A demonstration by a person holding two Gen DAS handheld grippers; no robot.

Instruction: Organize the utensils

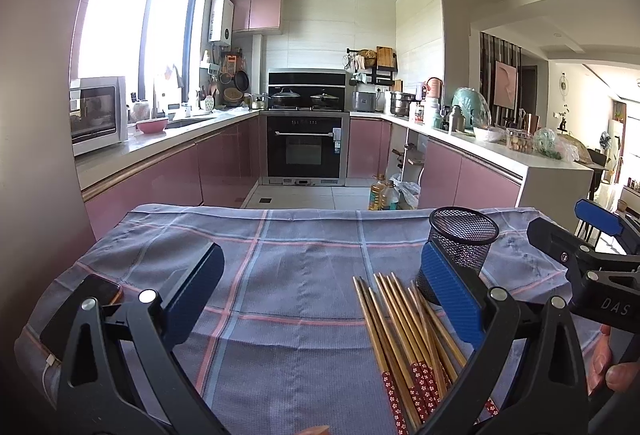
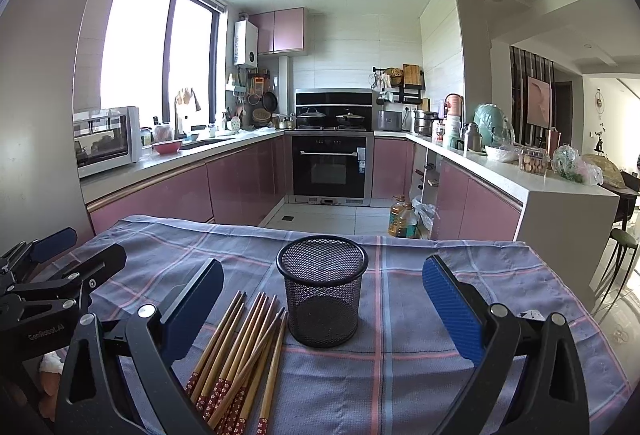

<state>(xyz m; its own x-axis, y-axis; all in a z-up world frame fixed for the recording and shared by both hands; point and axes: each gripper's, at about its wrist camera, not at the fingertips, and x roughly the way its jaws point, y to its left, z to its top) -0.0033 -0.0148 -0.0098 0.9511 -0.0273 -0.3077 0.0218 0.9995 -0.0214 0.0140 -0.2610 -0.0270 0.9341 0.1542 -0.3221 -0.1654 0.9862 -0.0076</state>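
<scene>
From the left wrist camera, the white letters "DAS" show on the black body of the right hand-held gripper (image 1: 560, 231), which enters from the right edge with its blue-padded jaws spread and nothing between them. The left hand-held gripper (image 1: 320, 287) has its own jaws spread wide too, black plastic arms ending in ribbed blue pads, holding nothing. A bundle of bamboo chopsticks (image 1: 404, 331) with red flower-patterned ends lies loose on the desk, covered by a woven blue-grey cloth (image 1: 288, 259) with pink and pale blue check lines. The right pad of the left gripper partly hides the round black wire-mesh cup (image 1: 460, 247), which stands upright just beyond the chopsticks. A dark phone (image 1: 84, 309) lies at the cloth's left edge.

From the right wrist camera, the faint lettering "SenRobot.AI" can be made out on the left hand-held gripper (image 2: 64, 251) at the left edge. The right hand-held gripper (image 2: 324, 299) is spread wide around open space, with the mesh cup (image 2: 322, 295) standing between its pads without touching either. The chopsticks (image 2: 240, 351) fan out just left of the cup, their tips near its base. Pink glossy cabinets and a black oven (image 2: 330, 165) stand behind.
</scene>
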